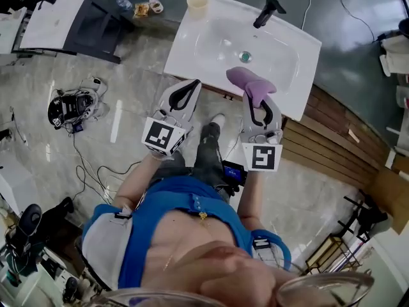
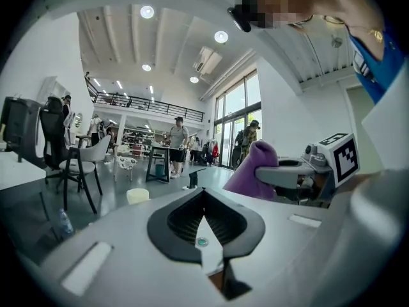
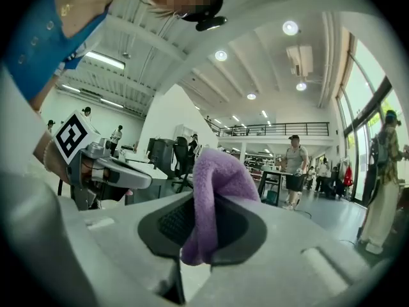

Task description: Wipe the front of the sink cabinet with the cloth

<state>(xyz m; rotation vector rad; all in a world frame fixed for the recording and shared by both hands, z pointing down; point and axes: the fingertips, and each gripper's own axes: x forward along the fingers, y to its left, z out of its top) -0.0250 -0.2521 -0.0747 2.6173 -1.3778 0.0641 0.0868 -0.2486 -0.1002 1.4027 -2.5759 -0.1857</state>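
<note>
In the centre of the frame the right gripper [image 1: 255, 94] clamps the purple cloth [image 1: 245, 78] above the sink [image 1: 308, 51]. The left gripper [image 1: 190, 87] is closed and empty. Wiping seems not yet begun.

Tall white hall: round ceiling lights [image 2: 221, 37], high windows [image 2: 231, 123], a railed mezzanine [image 2: 150, 105], glossy grey floor [image 1: 121, 117].

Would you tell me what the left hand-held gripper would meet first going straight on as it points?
Probably the white sink: the left hand-held gripper has its shut tips at the front rim, aimed across the basin toward the black tap. Its height is unclear.
</note>
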